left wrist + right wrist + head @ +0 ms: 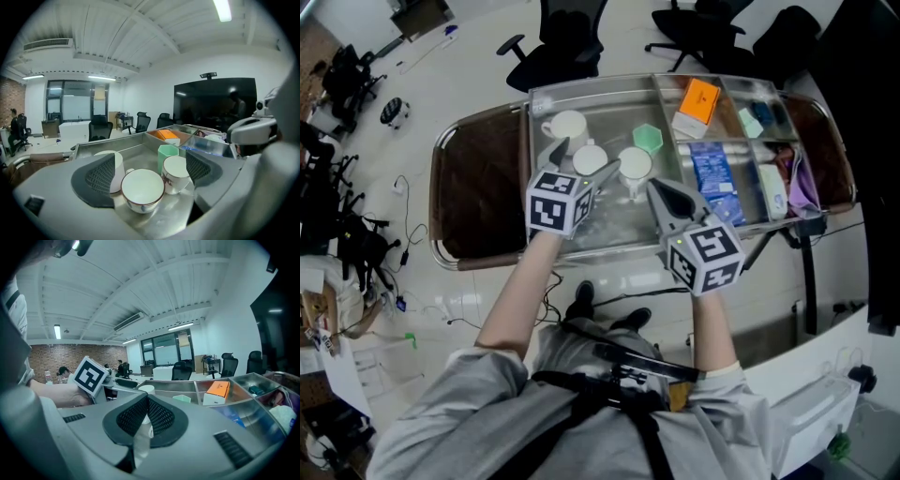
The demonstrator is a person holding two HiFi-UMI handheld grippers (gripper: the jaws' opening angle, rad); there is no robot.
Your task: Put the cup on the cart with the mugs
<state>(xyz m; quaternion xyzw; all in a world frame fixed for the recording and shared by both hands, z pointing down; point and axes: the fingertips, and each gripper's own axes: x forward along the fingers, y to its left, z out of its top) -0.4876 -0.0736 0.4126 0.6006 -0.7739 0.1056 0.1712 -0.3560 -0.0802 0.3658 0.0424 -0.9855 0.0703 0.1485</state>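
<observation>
Both bare forearms (pixel 517 291) reach up from the lower centre of the head view. The left gripper (pixel 586 161) has its fingers (pixel 98 180) spread wide, pressing nothing; the right gripper (pixel 661 192), just right of it, has its fingers closed together

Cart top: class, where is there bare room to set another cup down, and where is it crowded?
Bare: the brown end panel left of the steel tray, and the steel strip at the back, between the white mug and the green cup. Crowded: around the front cups, and the right compartments with the orange box and blue packet.
</observation>
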